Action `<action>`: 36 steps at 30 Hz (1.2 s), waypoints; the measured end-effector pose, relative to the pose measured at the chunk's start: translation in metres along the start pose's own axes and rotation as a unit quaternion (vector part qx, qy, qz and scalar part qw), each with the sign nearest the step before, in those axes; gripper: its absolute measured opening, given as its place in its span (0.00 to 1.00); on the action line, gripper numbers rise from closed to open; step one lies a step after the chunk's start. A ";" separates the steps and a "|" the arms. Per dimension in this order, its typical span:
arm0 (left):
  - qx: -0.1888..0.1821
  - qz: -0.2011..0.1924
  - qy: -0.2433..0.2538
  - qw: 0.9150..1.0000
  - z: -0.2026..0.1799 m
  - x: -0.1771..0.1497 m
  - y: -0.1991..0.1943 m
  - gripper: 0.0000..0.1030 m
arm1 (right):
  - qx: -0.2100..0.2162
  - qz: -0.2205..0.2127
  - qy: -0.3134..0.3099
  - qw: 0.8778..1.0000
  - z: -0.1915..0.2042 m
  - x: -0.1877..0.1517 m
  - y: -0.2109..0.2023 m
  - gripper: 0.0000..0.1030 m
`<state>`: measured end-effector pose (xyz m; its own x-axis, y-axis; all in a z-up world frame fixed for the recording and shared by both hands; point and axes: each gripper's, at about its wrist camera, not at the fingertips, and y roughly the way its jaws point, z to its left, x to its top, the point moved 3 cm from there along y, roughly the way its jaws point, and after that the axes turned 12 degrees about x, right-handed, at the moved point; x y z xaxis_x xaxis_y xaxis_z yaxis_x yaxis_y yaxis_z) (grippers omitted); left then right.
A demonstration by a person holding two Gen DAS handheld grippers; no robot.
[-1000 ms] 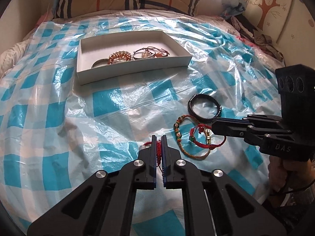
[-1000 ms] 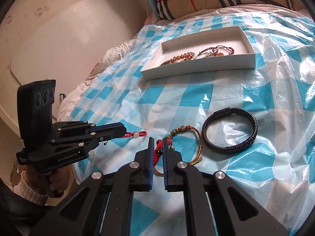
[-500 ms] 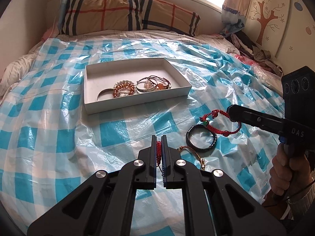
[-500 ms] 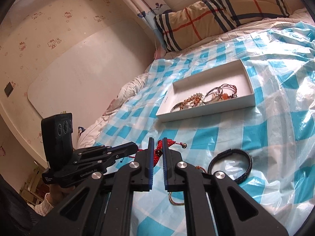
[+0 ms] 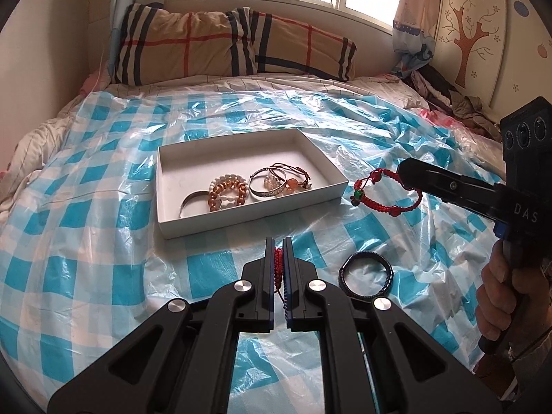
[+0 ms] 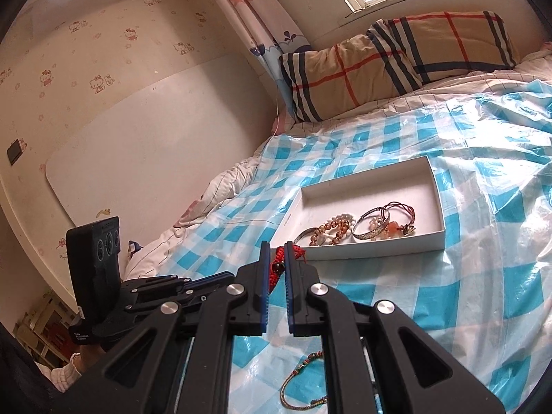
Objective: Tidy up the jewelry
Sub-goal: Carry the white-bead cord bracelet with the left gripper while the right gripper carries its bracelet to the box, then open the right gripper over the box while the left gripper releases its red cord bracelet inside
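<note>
From your left wrist view, your left tongs (image 5: pixel 278 250) are pinched on a red braided cord bracelet (image 5: pixel 278 265), which shows as a thin strip between the blue pads; ahead on the bed's blue-and-white checked plastic sheet (image 5: pixel 86 241) lies the shallow white cardboard box (image 5: pixel 165 220), holding a plain silver bangle (image 5: pixel 191 203), a coil of amber and white beads (image 5: pixel 227 193), an engraved silver bangle (image 5: pixel 267 184) and a brown cord piece with pale stones (image 5: pixel 293 177); to the right your right tongs (image 5: pixel 402 172) pinch a second red braided bracelet with a green bead (image 5: pixel 386 195), hanging in the air just right of the box's near corner; a black braided leather band (image 5: pixel 365 277) lies on the sheet near your left tongs; a plaid pillow (image 5: pixel 234 45) sits at the head of the bed.

From your right wrist view, your right tongs (image 6: pixel 275 255) clamp the red bracelet with a dark bead showing between the pads; the white box sits just beyond the tips; your left tongs' body (image 6: pixel 155 293) is low on the left; a multicoloured woven cord bracelet (image 6: pixel 303 390) lies on the sheet below.
</note>
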<state>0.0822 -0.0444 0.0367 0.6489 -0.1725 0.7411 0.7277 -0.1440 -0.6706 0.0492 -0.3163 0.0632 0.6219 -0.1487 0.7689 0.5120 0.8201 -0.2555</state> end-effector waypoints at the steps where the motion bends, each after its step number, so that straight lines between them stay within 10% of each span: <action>1: 0.000 -0.002 -0.001 1.000 0.001 0.003 0.002 0.04 | 0.000 -0.001 -0.002 1.000 -0.002 0.002 0.002 0.08; 36: -0.002 -0.042 -0.036 0.998 0.015 0.075 0.093 0.04 | -0.043 -0.005 -0.004 0.999 -0.084 0.044 0.095 0.08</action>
<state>0.2020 -0.0560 0.0299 0.5999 -0.0897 0.7950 0.7792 -0.1597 -0.6061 0.1752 -0.2911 0.0236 0.6125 -0.1514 0.7759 0.5673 0.7677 -0.2980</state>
